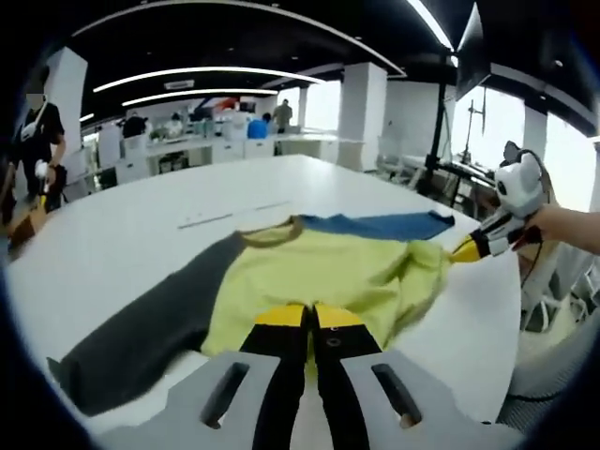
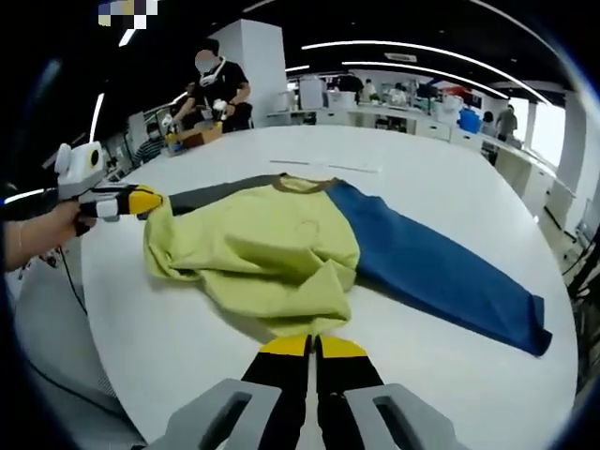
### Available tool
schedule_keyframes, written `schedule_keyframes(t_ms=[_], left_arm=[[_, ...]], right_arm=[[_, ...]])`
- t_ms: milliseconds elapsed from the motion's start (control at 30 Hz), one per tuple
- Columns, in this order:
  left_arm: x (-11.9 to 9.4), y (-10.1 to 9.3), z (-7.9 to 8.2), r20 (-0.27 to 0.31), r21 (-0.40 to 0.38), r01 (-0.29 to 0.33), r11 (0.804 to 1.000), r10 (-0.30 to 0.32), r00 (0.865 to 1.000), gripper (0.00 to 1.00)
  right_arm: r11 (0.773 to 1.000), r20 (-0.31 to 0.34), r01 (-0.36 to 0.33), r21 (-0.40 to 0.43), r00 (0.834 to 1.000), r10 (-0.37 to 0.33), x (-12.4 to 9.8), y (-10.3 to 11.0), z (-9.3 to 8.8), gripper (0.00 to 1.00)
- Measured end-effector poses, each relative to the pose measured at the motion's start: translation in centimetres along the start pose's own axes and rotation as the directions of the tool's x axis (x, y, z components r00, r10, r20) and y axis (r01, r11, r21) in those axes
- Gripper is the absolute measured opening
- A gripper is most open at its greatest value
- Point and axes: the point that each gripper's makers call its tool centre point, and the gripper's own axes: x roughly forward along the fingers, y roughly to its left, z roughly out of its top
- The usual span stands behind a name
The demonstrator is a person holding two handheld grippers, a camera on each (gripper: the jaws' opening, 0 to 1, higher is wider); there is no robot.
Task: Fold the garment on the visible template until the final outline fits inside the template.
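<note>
While blue sleeve [image 2: 441, 272] spreads (right gripper view), grey sleeve [image 1: 150, 328] opposite

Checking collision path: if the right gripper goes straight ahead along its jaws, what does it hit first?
Most likely the shirt: the right gripper, jaws together, points at its bunched yellow-green hem right in front. Whether it already grips that hem is unclear.

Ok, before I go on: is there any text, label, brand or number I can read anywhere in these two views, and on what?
None can be read.
The garment: no print or tag text; a faint round mark on the yellow chest is too blurred to tell.
The white table: no writing shows.
Background desks and boxes: too small and blurred to read.
</note>
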Motion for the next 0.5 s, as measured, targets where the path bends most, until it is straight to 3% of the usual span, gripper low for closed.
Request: schedule_keyframes(t_ms=[500], left_arm=[[5.3, -0.4, -1.7, -0.079, 0.04, 0.027, 0.999, -0.024, 0.997, 0.0]], right_arm=[[0.999, -0.04, 0.016, 0.046, 0.999, -0.014, 1.3, -0.7, -1.5, 0.0]])
